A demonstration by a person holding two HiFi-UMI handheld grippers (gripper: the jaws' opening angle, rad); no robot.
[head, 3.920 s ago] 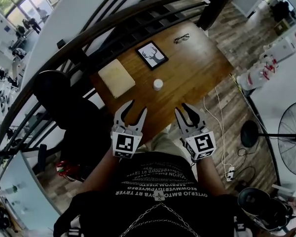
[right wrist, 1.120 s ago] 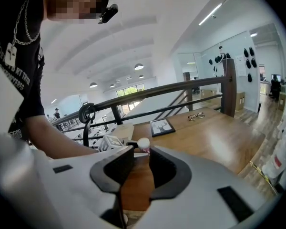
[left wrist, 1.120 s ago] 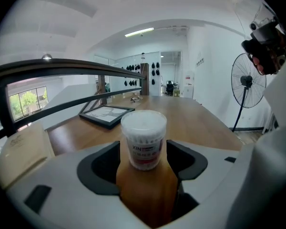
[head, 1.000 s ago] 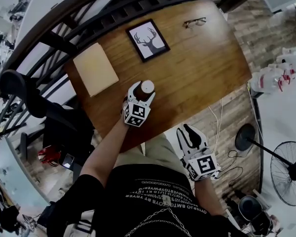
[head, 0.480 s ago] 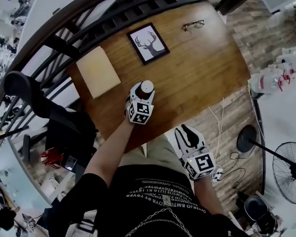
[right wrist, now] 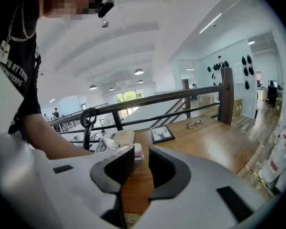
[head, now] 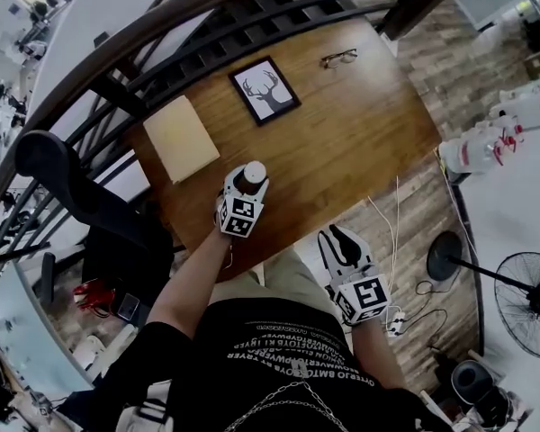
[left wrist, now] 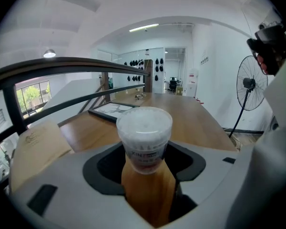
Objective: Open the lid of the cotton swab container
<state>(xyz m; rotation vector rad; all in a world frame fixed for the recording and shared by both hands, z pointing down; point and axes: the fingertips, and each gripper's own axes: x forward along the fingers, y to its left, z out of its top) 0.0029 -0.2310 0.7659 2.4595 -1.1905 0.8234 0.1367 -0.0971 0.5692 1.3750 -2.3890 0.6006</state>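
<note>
Container: the cotton swab container (left wrist: 144, 132), a small clear round tub, stands upright on the wooden table (head: 360, 124), towards its near edge.
Inside it: packed white swab heads show through the top. A label band runs round the body, and its print is too small to read whole.
Lid: on, sitting flush.
Hard to make out: from above, the left gripper's jaws cover the tub's base. In the right gripper view only a sliver of the tub shows past one jaw. I can't tell whether the left pads actually touch the tub's wall.
Left gripper (head: 248, 184): it reaches out over the table with its jaws wide and closing. The tub stands between them, one jaw on each side of its lower body.
Right gripper (head: 335, 238): it is held back off the table's near edge, beside the person's leg and well apart from the tub. Its jaws are a narrow gap apart with nothing between them.
Farther on the table: a tan pad (head: 181, 138) lies off to the left, with a framed deer picture (head: 265, 90) behind the tub. A pair of glasses (head: 339, 58) lies near the far edge.
Beyond: a dark railing (head: 189, 34) runs along the table's far side.
</note>
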